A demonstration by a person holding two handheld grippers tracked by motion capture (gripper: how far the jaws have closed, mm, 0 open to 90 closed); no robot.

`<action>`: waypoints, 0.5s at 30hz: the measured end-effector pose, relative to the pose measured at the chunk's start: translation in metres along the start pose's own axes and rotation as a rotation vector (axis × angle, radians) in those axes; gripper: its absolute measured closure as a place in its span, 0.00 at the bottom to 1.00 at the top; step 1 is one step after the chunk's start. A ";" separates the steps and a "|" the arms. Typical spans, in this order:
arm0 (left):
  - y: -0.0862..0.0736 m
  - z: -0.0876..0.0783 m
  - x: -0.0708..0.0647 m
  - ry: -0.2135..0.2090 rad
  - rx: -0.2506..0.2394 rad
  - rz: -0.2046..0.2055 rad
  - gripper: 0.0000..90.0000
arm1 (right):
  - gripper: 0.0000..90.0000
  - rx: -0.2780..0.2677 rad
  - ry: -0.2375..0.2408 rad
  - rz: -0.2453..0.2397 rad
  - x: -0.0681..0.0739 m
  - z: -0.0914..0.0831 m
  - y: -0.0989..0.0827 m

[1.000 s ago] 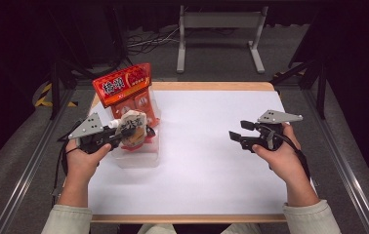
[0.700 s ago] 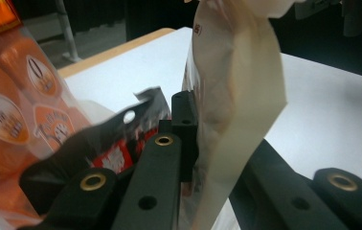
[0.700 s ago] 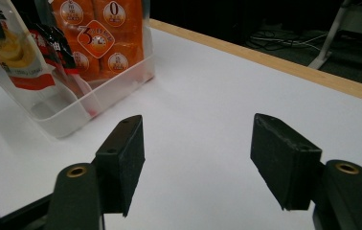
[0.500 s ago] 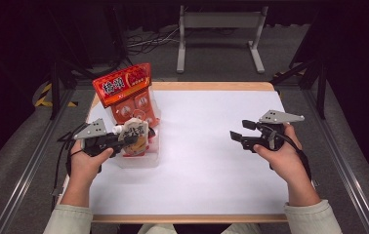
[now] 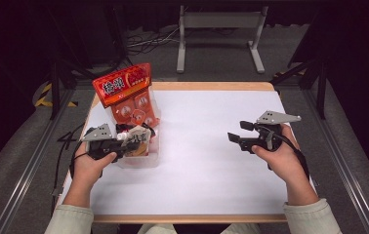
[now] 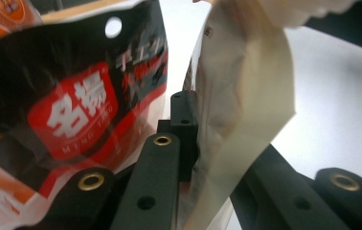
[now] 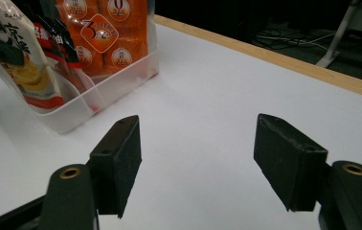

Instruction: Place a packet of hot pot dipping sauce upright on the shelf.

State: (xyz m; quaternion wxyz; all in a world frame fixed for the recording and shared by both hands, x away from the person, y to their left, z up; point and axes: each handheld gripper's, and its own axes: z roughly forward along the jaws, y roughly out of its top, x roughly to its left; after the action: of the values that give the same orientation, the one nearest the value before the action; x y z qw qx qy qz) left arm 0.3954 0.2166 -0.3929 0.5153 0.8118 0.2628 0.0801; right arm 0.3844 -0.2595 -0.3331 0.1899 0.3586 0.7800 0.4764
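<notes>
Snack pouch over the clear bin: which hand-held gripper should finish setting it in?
Left. The left hand-held gripper is shut on the snack pouch over the clear bin; the right hand-held gripper is open, empty, well away.

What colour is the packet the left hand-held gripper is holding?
Cream-white packet with black lettering, a yellow picture and red at the bottom; clearest in the right gripper view.

The white snack packet [image 5: 137, 142] at the near left was glossy, crinkled plastic film, like the orange bag [image 5: 124, 87] beyond it. The bin [image 7: 81, 103] holding them was clear, smooth plastic. The table [image 5: 212, 146] had a matt white top and a wooden edge.
</notes>
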 end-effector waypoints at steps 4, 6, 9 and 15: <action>-0.002 0.000 0.000 0.006 0.006 0.007 0.94 | 0.37 0.002 0.003 -0.001 0.000 0.001 0.000; -0.003 0.000 0.001 0.003 0.003 0.006 0.94 | 0.37 0.003 0.006 -0.006 0.000 0.002 -0.001; -0.002 -0.002 0.000 0.012 0.032 0.005 0.93 | 0.37 0.007 0.005 -0.004 0.000 0.002 -0.002; -0.003 -0.004 0.000 0.033 0.066 -0.006 0.89 | 0.36 0.001 0.003 0.000 -0.001 0.001 -0.001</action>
State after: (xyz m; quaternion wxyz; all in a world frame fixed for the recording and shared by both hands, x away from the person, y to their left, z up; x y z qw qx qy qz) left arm 0.3925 0.2204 -0.3936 0.4839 0.8262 0.2763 0.0832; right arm 0.3850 -0.2600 -0.3349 0.1884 0.3579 0.7805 0.4767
